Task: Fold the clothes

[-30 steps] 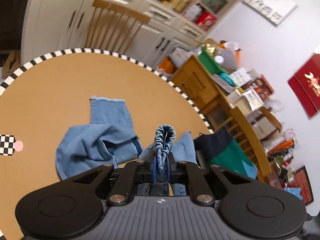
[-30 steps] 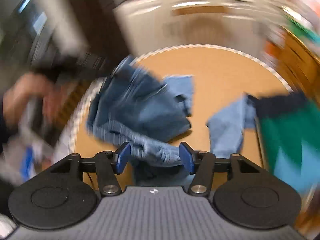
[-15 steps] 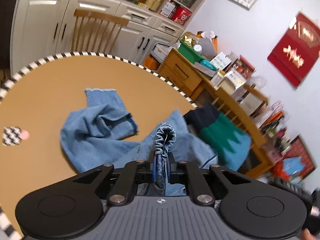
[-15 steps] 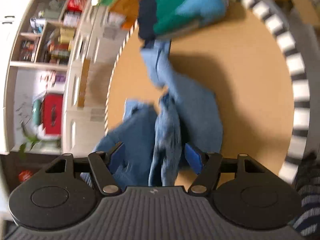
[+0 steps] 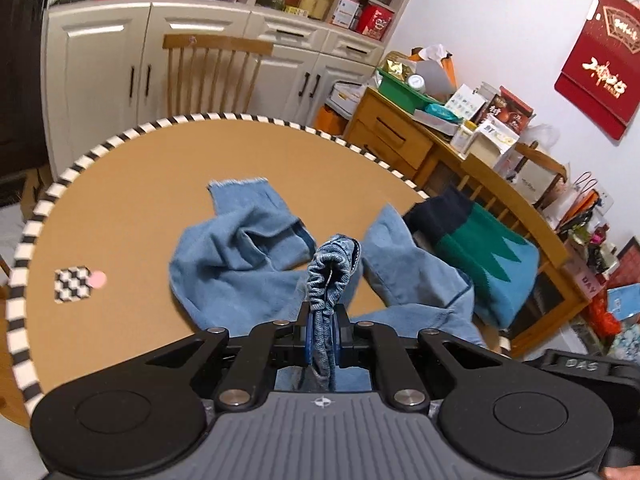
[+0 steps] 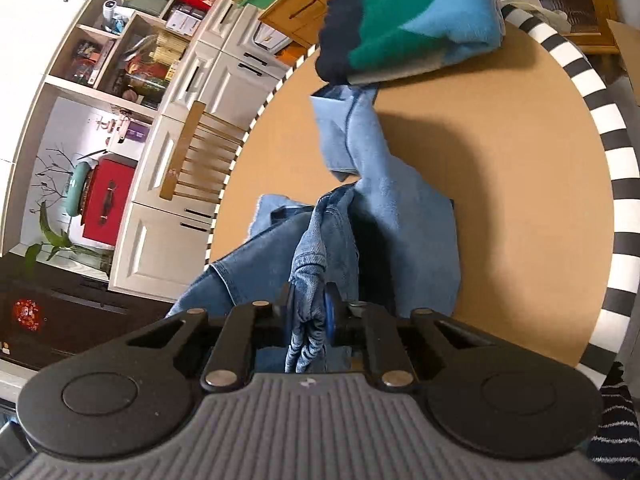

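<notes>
Light blue jeans [image 5: 240,252] lie crumpled on the round brown table [image 5: 140,184], one leg flat, the other bunched toward a folded blue-green sweater [image 5: 492,264]. My left gripper [image 5: 322,328] is shut on a gathered piece of the waistband, which sticks up between its pads. In the right wrist view the jeans [image 6: 400,208] trail from the sweater [image 6: 400,12] to my right gripper [image 6: 310,312]. Its jaws are closing, and a fold of denim is pinched between the blue pads. The view is strongly rolled.
The table has a black-and-white striped rim [image 6: 620,168]. A checkered marker with a pink dot [image 5: 74,284] lies at the left. A wooden chair [image 5: 216,68] and white cabinets stand behind, a cluttered wooden sideboard [image 5: 400,136] at the right. A striped sleeve [image 6: 612,420] shows.
My right gripper rolled, sank toward the table and its jaws came together on the denim. My left gripper shifted sideways, still holding the waistband; the jeans spread out a little.
</notes>
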### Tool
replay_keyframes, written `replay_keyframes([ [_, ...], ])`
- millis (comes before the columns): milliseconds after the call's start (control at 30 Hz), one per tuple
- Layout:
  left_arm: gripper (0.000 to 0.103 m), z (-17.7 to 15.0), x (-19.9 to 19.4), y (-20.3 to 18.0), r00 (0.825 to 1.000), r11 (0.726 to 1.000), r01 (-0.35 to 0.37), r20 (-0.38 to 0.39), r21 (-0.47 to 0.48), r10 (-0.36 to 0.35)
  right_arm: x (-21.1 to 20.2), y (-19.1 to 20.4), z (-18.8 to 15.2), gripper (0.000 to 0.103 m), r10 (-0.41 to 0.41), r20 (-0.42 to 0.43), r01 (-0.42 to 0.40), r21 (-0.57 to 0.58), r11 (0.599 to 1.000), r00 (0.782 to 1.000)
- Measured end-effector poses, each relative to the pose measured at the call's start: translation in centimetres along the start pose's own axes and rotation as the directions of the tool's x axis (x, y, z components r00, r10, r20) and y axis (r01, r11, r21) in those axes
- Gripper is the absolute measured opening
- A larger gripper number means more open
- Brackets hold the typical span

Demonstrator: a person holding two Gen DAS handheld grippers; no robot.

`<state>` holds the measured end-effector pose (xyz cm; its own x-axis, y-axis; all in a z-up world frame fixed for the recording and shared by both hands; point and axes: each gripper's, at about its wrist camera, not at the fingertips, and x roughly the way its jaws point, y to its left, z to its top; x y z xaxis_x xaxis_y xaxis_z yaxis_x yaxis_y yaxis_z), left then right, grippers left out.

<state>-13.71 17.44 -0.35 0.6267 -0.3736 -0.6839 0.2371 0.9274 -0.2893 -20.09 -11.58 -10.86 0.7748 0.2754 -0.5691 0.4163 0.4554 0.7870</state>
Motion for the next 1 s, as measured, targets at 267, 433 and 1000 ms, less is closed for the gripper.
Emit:
replay_keyframes([
  [267, 0.01, 1.9, -2.6, 2.4, 1.0, 0.999, -0.025, 0.004, -0.042, 0.026, -1.7, 5.2, 1.2, 0.014, 0.003, -0.014, -0.005, -0.157, 0.988, 1.0],
  [433, 0.01, 6.1, -6.7, 3.0, 0.996, 0.998, -0.014, 0.086, -0.063, 0.019, -3.4, 11.4, 3.6, 0.013, 0.091, -0.022, -0.094, -0.264, 0.96, 0.996],
  [1000, 0.008, 40.3, -6.0, -1.3, 0.787, 0.907, -0.326, 0.454, -0.269, 0.417, 5.9, 48.2, 25.7, 0.012, 0.308, 0.099, -0.221, -0.498, 0.839, 0.946],
])
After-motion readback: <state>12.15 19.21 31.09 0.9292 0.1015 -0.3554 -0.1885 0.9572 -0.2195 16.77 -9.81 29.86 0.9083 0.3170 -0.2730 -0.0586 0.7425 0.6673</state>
